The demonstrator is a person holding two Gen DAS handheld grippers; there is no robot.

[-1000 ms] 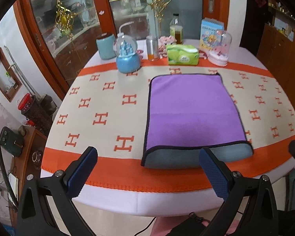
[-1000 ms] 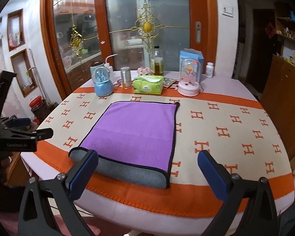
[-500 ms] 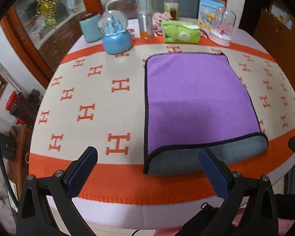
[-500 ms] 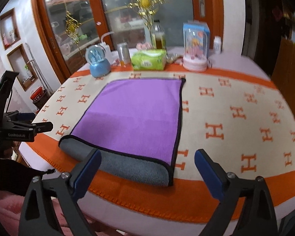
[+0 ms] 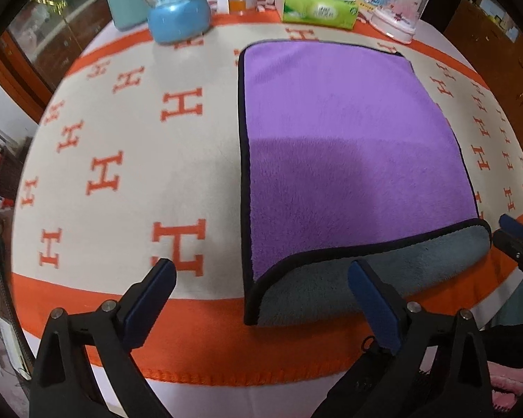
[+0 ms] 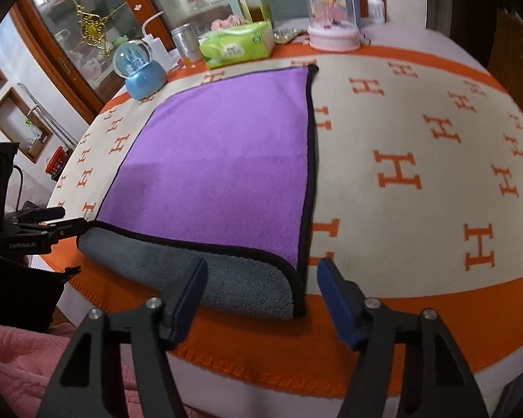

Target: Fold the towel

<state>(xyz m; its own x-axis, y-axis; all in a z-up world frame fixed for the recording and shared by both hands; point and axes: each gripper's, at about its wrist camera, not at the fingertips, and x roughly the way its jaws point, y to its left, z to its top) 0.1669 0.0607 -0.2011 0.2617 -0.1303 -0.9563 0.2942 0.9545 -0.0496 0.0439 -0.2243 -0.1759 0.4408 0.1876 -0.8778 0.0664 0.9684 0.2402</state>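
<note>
Purple towel [image 5: 352,146] lay flat on the tablecloth [image 5: 129,146], near edge turned back grey, both the left gripper [image 5: 261,299] and right gripper [image 6: 261,296] agape and empty; closing off-corner could bunch the tablecloth.

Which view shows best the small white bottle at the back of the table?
The right wrist view: the white bottle stands in plain sight right of the pink dome, behind the towel. The left wrist view does not show it; its frame ends near the dome's top.
</note>
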